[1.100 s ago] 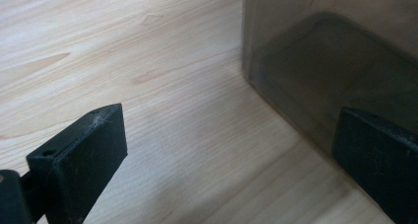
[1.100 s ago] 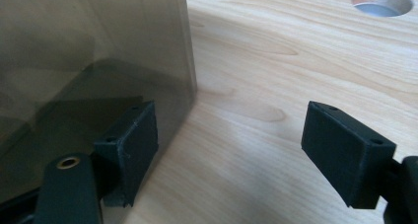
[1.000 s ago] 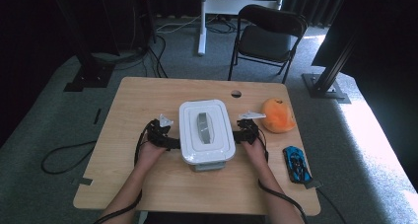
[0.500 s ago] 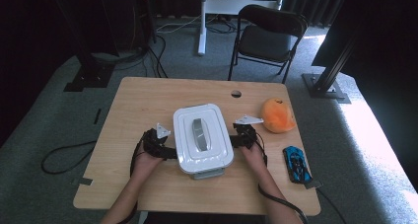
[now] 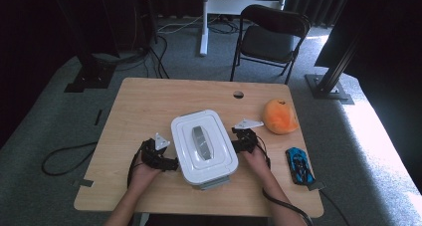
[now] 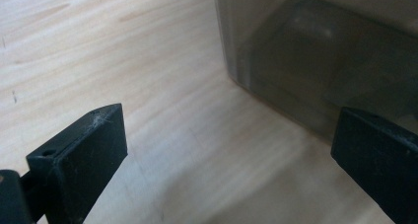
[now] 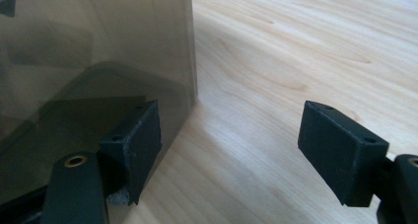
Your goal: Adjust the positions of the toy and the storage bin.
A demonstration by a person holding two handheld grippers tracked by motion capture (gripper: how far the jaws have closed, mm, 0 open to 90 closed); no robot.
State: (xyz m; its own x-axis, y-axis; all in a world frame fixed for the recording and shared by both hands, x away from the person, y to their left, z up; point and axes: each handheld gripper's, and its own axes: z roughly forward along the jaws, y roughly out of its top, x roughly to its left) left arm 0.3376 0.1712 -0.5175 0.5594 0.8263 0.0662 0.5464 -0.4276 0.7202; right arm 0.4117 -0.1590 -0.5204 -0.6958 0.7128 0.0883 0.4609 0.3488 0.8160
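1. Flanking the box [image 5: 203, 146], the left gripper [image 5: 166, 162] sits at the box's left wall, lower left of centre in the high view, and the right gripper [image 5: 238, 142] sits at its right wall, right of centre.
2. Left gripper [image 6: 222, 150]: released. Its jaws stand wide apart over bare table [image 6: 98, 46], nothing between them; the box's smoky wall [image 6: 315, 71] fills the upper right of the left gripper view, just in front of one jaw.
3. Right gripper [image 7: 231, 140]: released. Its jaws stand wide apart with bare wood between them; the box wall [image 7: 98, 61] fills the upper left of the right gripper view, and one jaw lies right against it. Contact cannot be confirmed.
4. Box position: middle of the table [image 5: 149, 101], white lid on, lid handle [image 5: 200, 139] centred.
5. Long axis: runs from the upper part of the high view toward the bottom edge, tilted slightly, with the near end swung right.
6. Key relation: the box lies between the grippers, each facing one long side. Judged, both stand about equally near; the right sits higher in the frame than the left.
7. Bystanders: orange toy [image 5: 280, 116] and blue car [image 5: 300, 166], right of the right gripper, well apart from the box.
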